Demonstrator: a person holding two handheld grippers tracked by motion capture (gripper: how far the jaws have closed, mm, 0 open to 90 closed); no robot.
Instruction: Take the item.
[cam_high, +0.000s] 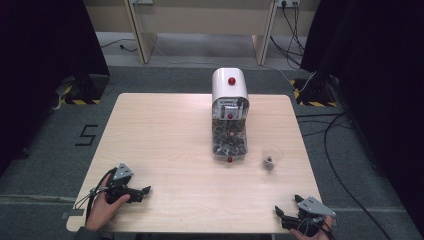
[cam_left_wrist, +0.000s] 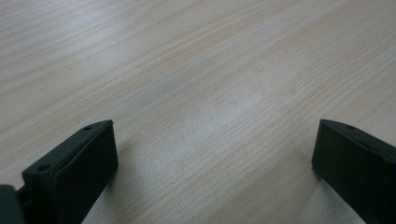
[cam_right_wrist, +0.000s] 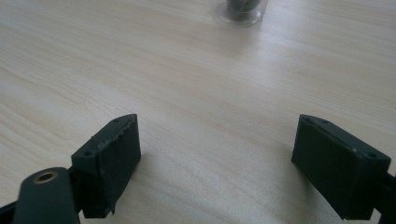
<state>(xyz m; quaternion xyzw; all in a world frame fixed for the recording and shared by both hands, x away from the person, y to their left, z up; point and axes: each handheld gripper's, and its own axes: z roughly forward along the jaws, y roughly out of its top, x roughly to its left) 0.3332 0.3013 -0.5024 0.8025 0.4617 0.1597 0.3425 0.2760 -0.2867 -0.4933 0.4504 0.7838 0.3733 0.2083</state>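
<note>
We have both grippers resting low at the near edge of the table (cam_high: 165, 130), neither one holding anything. The left gripper (cam_high: 142, 192) sits at approx. 8 o'clock on the tabletop, jaws spread wide over bare wood in the left gripper view (cam_left_wrist: 212, 158). The right gripper (cam_high: 281, 214) sits at approx. 5 o'clock, jaws just as wide apart, also empty (cam_right_wrist: 217, 158).

The work looks to be w/ the small clear cup (cam_high: 271, 157), which stands upright at approx. 3 o'clock from table centre, just right of the white dispenser (cam_high: 230, 117). The cup has a little dark stuff in the bottom; we can't tell what. In the right gripper view its base (cam_right_wrist: 240, 9) is dead ahead at 12 o'clock, well apart from the jaws.

Our read: the reach hasn't begun, so the right gripper is the one to use, since it's nearer and already lined up. We go straight fwd at 12, stay low, keep the jaws wide until they're either side of the cup wall, then close gently; thin plastic probably flexes and tips easily. We grip above the base, not at the rim, and keep it upright so contents don't spill. The left gripper can wait, or steady the dispenser if needed.
</note>
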